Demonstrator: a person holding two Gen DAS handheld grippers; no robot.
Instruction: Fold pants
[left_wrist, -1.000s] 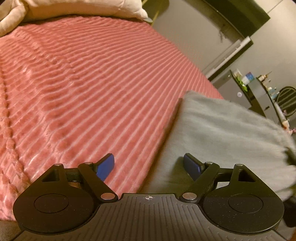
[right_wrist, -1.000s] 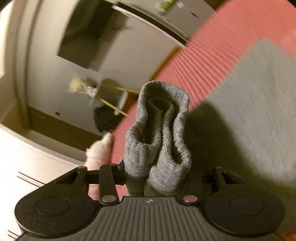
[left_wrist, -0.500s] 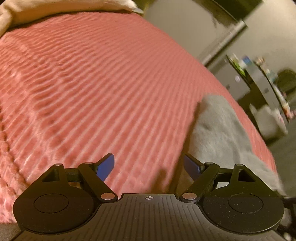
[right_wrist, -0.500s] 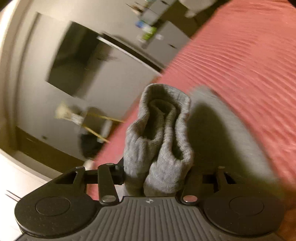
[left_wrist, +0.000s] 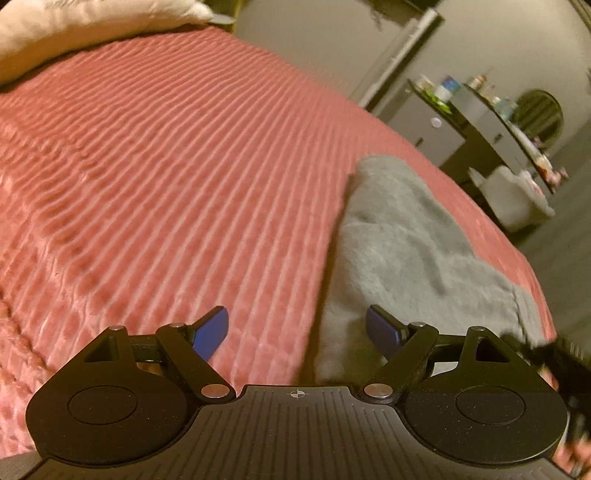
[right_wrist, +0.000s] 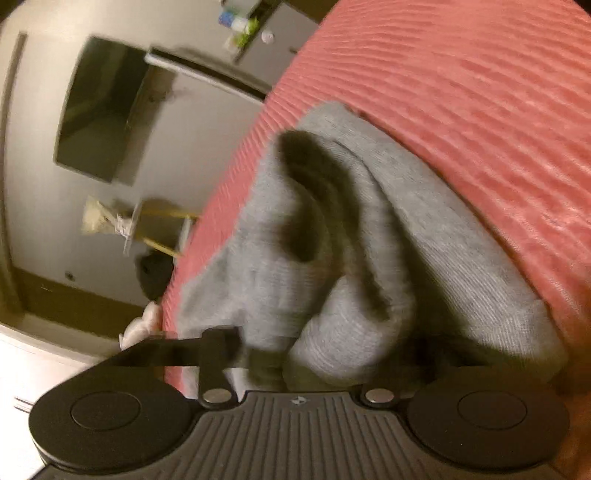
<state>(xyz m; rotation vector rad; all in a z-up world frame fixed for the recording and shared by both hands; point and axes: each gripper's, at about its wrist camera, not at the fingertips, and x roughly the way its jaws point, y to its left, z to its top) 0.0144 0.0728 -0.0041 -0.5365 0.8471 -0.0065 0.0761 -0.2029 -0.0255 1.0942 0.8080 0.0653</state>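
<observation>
The left wrist view looks low across the bed toward 12 o'clock. The right wrist view sits close over the gray pants, facing the bed's edge at 10 o'clock. Both share pants and bed.

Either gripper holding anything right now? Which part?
Left gripper: open, empty. Right gripper: fingers hidden under the bunched ribbed end of the gray pants; grip cannot be confirmed.

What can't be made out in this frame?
- Right gripper jaws: right wrist view, buried under bunched grey pants; grip unreadable.
- Pants' full outline: left wrist view, cut off by the left gripper body.
- Dresser items: left wrist view, blurred and small.
</observation>
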